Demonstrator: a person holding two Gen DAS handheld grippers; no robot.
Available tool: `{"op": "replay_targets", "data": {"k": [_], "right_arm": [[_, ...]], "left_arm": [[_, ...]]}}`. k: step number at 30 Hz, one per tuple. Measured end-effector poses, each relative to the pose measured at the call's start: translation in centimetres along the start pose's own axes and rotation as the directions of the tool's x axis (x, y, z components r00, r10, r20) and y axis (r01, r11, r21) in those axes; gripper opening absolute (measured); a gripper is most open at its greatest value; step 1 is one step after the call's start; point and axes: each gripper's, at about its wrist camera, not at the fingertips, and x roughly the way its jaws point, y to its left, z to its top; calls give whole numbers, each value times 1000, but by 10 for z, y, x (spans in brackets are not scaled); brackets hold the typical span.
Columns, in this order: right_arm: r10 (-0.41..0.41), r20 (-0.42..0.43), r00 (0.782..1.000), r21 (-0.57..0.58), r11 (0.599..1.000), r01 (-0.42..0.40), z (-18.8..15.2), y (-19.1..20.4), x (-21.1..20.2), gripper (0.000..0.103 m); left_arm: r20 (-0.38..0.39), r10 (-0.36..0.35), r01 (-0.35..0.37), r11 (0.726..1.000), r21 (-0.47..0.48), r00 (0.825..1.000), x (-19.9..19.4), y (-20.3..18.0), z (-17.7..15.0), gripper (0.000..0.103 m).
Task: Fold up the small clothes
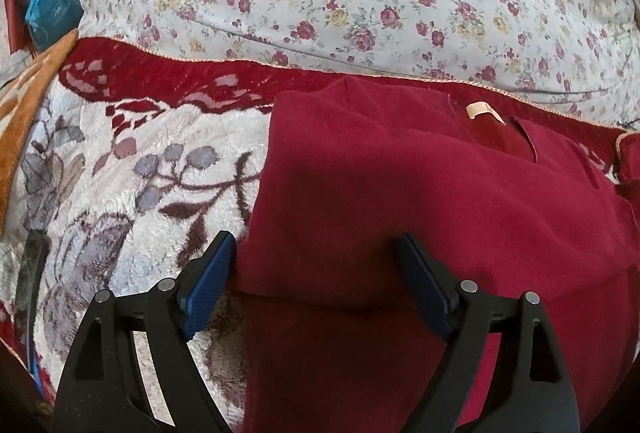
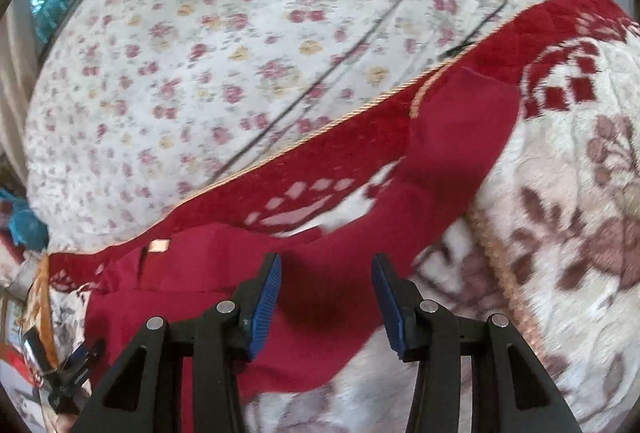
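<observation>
Left claw (image 1: 316, 265) gapes over the red top (image 1: 400, 185).

Both mounted behind blue-padded fingers, angled steeply down, close over a plush blanket (image 1: 120, 169). Shared: the dark red garment (image 1: 400, 185) and floral quilt (image 2: 200, 53) beyond.

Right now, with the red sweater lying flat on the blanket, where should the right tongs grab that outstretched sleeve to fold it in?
Probably the sleeve near its cuff end. It lies flat and straight, angling away from the sweater body across the blanket, so come down from above at the cuff's free edge, pinching across the sleeve's width. The right tongs stand open over the sleeve's base.
</observation>
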Motion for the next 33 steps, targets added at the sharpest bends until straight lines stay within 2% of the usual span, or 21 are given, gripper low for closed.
{"op": "replay_targets", "data": {"k": [2, 7, 13, 17, 19, 24, 29, 33], "right_arm": [[24, -4, 1000, -38, 999, -24, -9, 14, 1, 45], [-40, 26, 999, -123, 991, 42, -10, 30, 4, 45], [-74, 3, 997, -61, 995, 74, 15, 2, 17, 46], [-78, -4, 997, -43, 996, 78, 29, -14, 27, 46], [-120, 17, 993, -45, 992, 120, 37, -21, 28, 46], [-152, -8, 988, -21, 988, 152, 53, -38, 41, 47], [-241, -13, 970, -74, 968, 240, 67, -43, 62, 46], [-303, -24, 953, -104, 948, 299, 78, -51, 87, 46]], "left_arm": [[-6, -8, 8, 1000, -16, 1000, 1, 2, 0, 86], [-10, -14, 14, 999, -29, 1000, 3, 4, -1, 87], [0, -7, 7, 1000, -22, 1000, -2, 2, 0, 87], [80, -76, 78, 997, -17, 994, -26, -2, 5, 87], [100, -105, 104, 995, 8, 989, -35, -7, 7, 87], [28, -144, 142, 988, 58, 989, -31, -21, 15, 87], [-12, -195, 195, 979, 57, 981, -20, -36, 22, 87], [-29, -180, 182, 979, 91, 983, -9, -48, 13, 87]]}}
